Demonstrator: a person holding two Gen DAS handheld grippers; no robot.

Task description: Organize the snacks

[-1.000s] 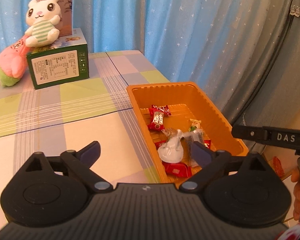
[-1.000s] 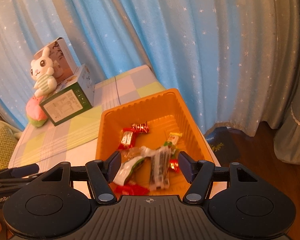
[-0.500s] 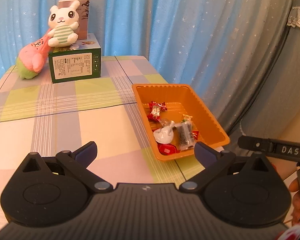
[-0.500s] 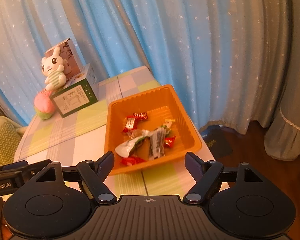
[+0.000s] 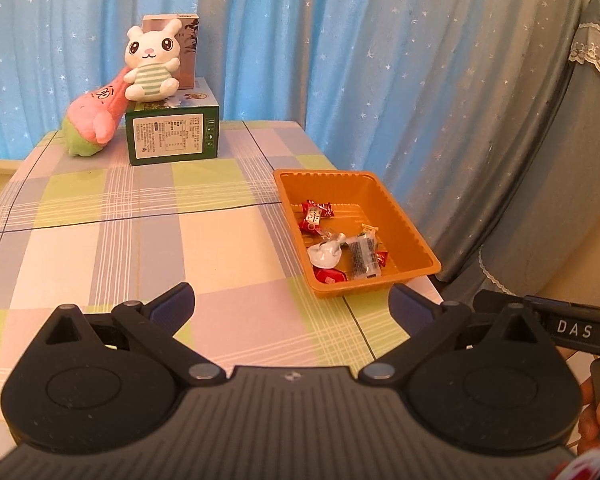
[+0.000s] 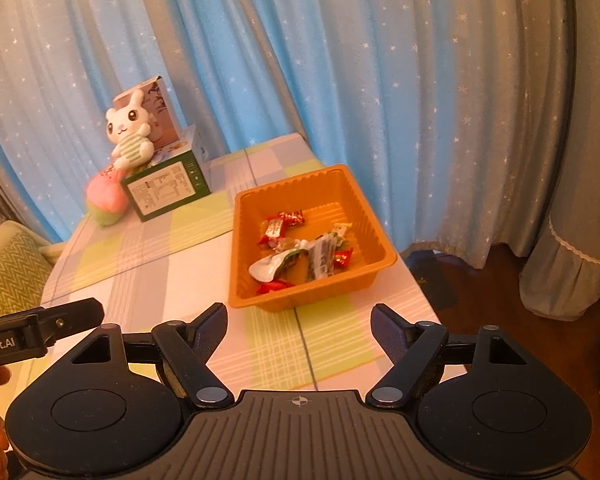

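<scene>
Inside, orange tray [image 6: 374, 222] holds wrapped snacks [image 6: 300, 254].

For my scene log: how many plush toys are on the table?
2. A white bunny plush sits on top of the green box. A pink-and-green plush leans against that box's left side. None other visible.

black ribbed left gripper [image 5: 291, 304], blue-padded jaws, silver pivot screws.

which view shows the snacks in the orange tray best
The right wrist view: it looks down into the orange tray, so the snacks spread out larger and central. In the left wrist view the tray sits off to the right, smaller, with the snacks bunched together.
</scene>
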